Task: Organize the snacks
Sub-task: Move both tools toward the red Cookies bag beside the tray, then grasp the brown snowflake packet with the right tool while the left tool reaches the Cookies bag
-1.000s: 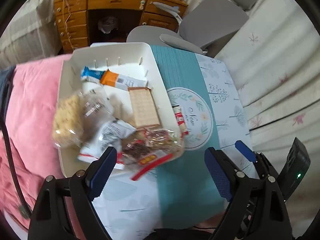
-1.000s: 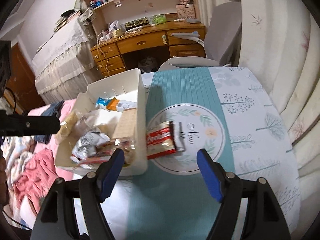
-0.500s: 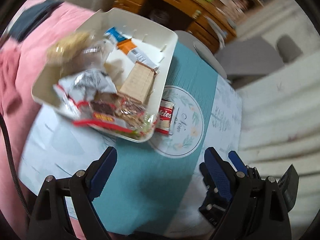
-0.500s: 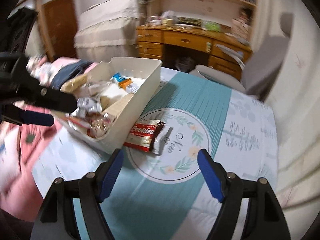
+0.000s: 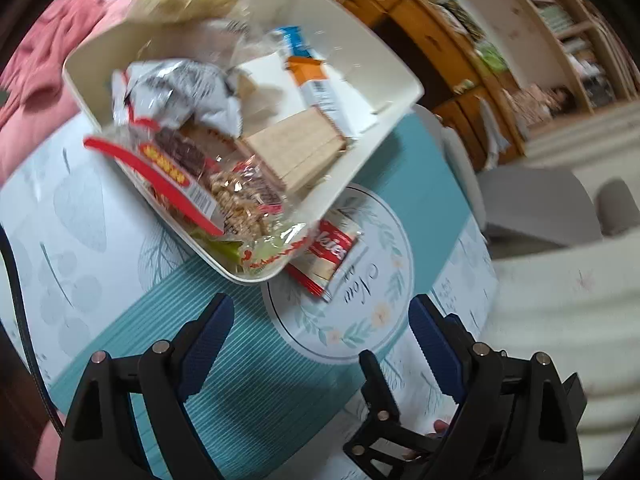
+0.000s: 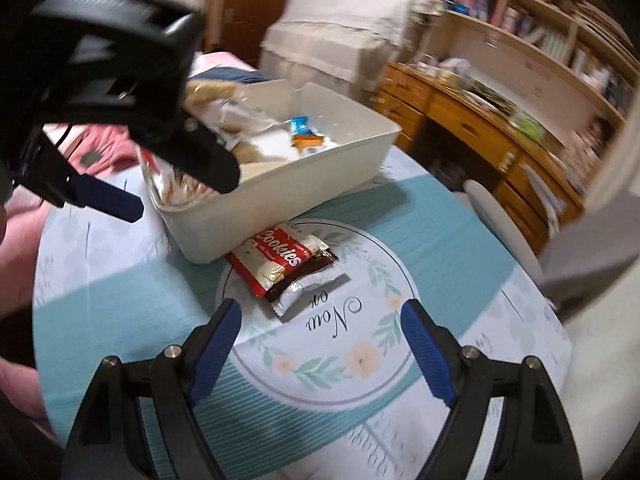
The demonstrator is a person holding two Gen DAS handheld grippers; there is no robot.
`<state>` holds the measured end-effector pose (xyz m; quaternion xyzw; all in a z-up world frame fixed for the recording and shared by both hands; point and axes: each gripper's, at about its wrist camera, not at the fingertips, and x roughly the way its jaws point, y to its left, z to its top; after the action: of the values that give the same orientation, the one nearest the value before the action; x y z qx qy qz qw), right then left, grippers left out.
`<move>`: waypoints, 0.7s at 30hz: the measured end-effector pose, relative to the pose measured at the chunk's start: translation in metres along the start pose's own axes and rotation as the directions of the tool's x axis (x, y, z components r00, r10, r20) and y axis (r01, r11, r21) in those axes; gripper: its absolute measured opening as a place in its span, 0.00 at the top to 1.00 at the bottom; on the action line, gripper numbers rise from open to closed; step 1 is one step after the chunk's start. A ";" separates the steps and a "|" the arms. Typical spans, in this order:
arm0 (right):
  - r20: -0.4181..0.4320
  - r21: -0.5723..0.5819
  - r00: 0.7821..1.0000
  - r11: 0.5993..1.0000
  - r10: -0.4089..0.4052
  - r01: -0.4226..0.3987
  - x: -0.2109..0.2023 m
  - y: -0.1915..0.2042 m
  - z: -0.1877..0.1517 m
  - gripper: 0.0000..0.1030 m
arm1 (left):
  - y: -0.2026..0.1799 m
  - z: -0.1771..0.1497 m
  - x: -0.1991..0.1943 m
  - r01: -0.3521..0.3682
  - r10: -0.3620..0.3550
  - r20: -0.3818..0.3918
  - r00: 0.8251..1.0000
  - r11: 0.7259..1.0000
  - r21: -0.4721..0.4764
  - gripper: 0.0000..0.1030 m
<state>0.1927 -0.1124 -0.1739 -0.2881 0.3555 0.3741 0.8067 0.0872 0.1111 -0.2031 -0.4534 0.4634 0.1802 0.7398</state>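
Bin [image 6: 288, 196] sits on the table [image 6: 460, 240], snack packets piled inside. Cookie packet [image 6: 280, 258] lies on the table, touching the bin's near wall, partly tucked under its edge. Desk [image 6: 472, 128] stands behind the table, shelves [image 6: 540, 40] above it. Bedding [image 5: 44, 52] left of the bin.

Room setting: wooden desk [image 6: 472, 128] with drawers beneath wall bookshelves [image 6: 560, 44]; grey chair [image 5: 536, 204] beside the round worktop [image 6: 460, 240]; covered furniture [image 6: 344, 36] near a brown door [image 6: 248, 4]; pink bedding [image 5: 44, 52].
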 end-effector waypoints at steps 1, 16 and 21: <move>0.000 -0.024 1.000 1.000 0.016 -0.016 0.007 -0.001 -0.001 0.20 | 0.001 0.000 0.006 -0.004 0.004 0.001 1.000 1.000 -0.021 0.14; -0.012 -0.280 0.985 0.945 0.172 -0.168 0.085 0.001 -0.006 0.23 | 0.008 0.010 0.072 -0.113 0.110 -0.032 0.993 0.982 -0.151 0.14; -0.024 -0.325 0.971 0.917 0.237 -0.232 0.093 0.001 -0.003 0.30 | 0.009 0.013 0.083 -0.106 0.096 -0.061 0.994 0.974 -0.200 0.14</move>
<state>0.2342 -0.0773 -0.2491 -0.3697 0.3143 0.5239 0.7000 0.1302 0.1143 -0.2763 -0.5070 0.4836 0.2523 0.6674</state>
